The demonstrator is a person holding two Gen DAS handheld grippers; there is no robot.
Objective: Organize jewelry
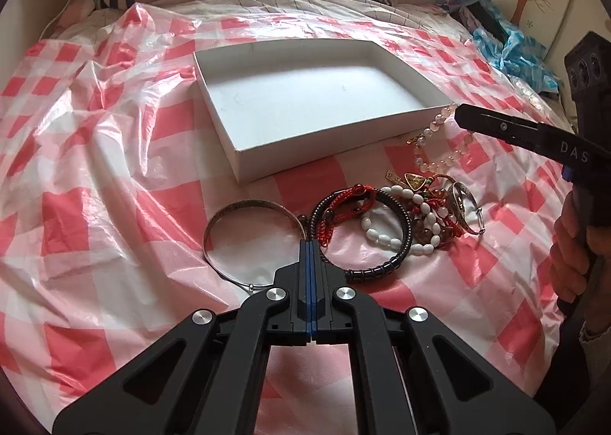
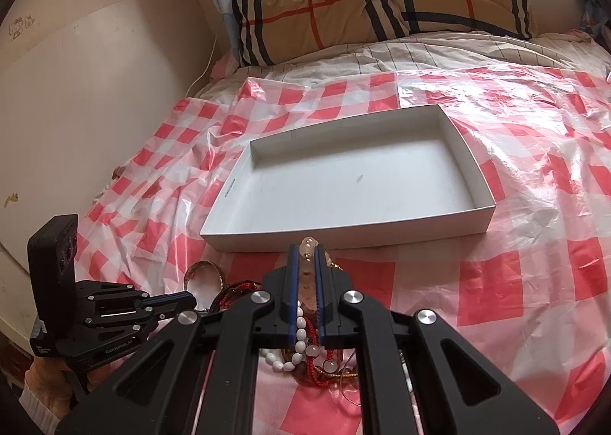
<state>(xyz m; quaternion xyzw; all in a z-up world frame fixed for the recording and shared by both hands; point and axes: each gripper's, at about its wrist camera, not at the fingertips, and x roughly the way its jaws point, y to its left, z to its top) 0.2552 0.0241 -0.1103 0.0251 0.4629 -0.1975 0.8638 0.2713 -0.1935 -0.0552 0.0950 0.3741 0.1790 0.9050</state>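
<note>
Gripping a strand of pale beads (image 2: 308,244) between its nearly closed pads, the right tool (image 2: 305,248) sits just in front of the white box (image 2: 343,232) on the bed's red-checked sheet (image 2: 496,282). The left tool (image 1: 308,244) is fully closed, its tips over the silver bangle's (image 1: 229,210) rim; whether it pinches the bangle cannot be told. More bracelets (image 1: 401,217) lie heaped beside the bangle.

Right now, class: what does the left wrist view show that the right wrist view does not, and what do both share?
Only the left wrist view: the silver bangle, whole, with the shut left gripper at its rim, and the black coil bracelet. Only the right wrist view: the right gripper shut on the clear bead strand. Both: the empty white box on the checked plastic sheet.
</note>
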